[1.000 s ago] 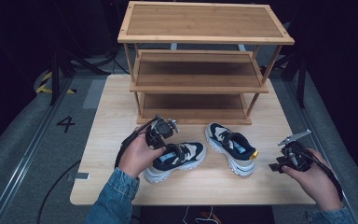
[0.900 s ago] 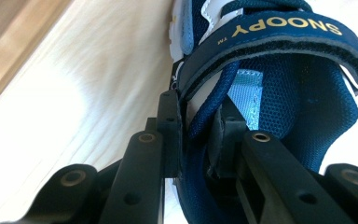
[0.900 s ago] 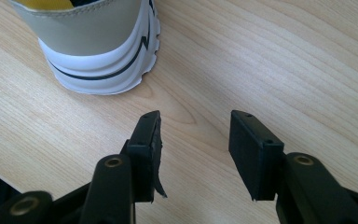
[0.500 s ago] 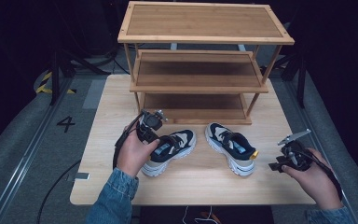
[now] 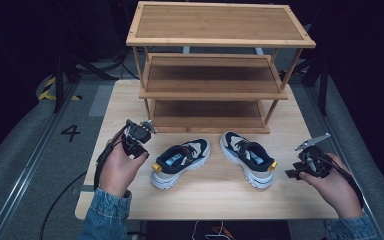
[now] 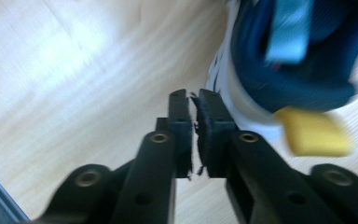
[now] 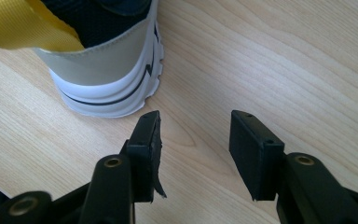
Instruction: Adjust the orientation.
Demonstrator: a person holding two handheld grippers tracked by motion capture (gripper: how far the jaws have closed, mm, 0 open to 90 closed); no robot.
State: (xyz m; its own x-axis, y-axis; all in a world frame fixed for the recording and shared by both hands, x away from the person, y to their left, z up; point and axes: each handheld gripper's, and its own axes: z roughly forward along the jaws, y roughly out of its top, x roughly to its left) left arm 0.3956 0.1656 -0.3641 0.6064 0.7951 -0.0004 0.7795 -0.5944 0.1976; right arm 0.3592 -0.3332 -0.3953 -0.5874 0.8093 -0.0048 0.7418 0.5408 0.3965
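my left gripper (image 5: 136, 141) just closing, pads together on nothing, just left of left shoe (image 5: 181, 162) heel. shoe's long axis runs heel near me, toe toward rack (image 5: 220, 90). my right gripper (image 5: 307, 162) half open, empty, beside right shoe (image 5: 245, 157) heel.

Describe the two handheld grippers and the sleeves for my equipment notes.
Both are black. The left gripper trails a black cable; the right gripper carries a grey three-cornered plate on top. Each has two flat black jaws with worn padding. Both sleeves are blue denim.
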